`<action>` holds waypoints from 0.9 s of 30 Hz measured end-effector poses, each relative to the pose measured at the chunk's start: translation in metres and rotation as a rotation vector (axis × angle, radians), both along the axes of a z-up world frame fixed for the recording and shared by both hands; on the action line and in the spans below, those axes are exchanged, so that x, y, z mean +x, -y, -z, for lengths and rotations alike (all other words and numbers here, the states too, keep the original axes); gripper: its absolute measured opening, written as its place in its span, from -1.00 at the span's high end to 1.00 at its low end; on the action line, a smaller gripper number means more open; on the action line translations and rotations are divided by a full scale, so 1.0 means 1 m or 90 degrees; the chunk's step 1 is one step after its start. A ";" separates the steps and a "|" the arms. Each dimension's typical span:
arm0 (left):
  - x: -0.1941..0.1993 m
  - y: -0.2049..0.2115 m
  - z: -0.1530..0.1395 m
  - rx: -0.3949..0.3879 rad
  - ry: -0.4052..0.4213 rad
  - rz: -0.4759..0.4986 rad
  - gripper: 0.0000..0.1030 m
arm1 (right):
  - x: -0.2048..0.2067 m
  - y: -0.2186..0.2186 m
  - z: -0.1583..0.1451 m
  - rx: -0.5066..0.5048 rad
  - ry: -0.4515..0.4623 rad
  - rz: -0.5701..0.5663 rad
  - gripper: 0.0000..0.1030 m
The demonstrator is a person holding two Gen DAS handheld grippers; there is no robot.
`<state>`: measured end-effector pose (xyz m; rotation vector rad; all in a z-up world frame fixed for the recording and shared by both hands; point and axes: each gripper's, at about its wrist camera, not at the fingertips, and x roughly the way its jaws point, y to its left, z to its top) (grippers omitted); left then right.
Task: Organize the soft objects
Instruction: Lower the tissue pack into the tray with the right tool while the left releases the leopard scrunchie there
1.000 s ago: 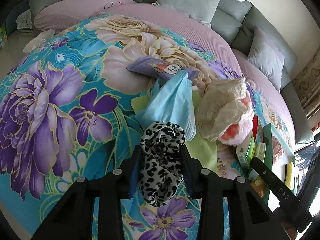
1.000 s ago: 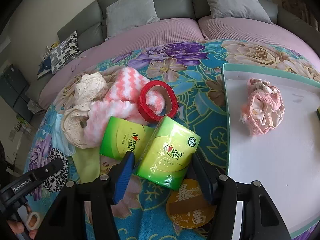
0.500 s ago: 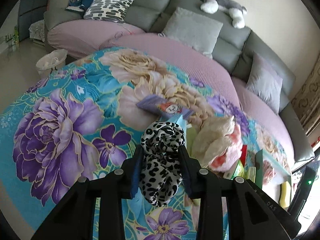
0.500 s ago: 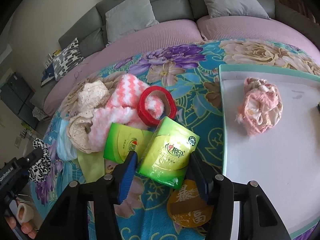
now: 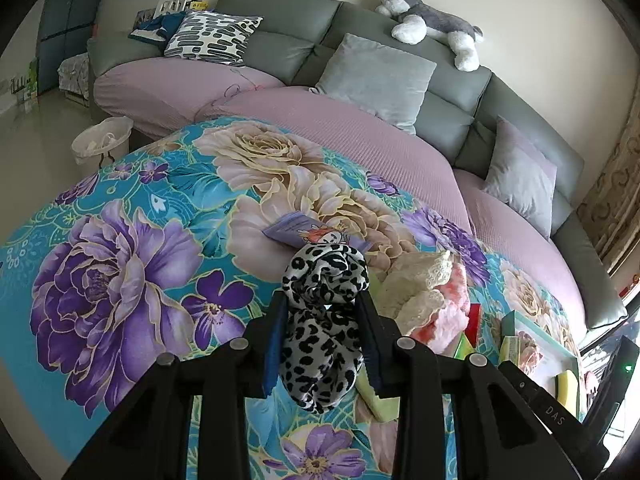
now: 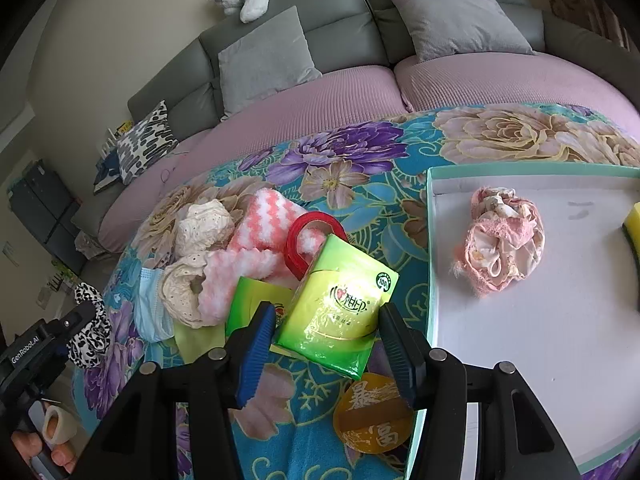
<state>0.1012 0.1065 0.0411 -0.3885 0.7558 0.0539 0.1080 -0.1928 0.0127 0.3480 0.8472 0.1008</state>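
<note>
Lifted off the blanket (image 5: pixel 120 208): leopard scrunchie (image 5: pixel 324 320) and tissue pack (image 6: pixel 340 304), each pinched by tongs.

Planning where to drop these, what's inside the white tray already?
In the tray: a crumpled pink cloth and a yellow sponge at the right edge. The sponge runs out of view; the rest looks bare.

Soft leopard-print cloth scrunchie (image 5: pixel 324 320); glossy plastic-wrapped tissue pack (image 6: pixel 340 304); fluffy pink-white knit (image 6: pixel 256 240); cream lace fabric (image 6: pixel 192 280); matt floral plush blanket (image 5: pixel 120 260); smooth matt tray (image 6: pixel 540 340); ribbed pads (image 6: pixel 256 352).
</note>
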 end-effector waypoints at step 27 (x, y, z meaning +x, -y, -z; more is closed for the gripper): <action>0.004 0.174 -0.030 0.076 0.057 0.296 0.31 | -0.043 0.123 -0.034 -0.078 0.005 0.216 -0.10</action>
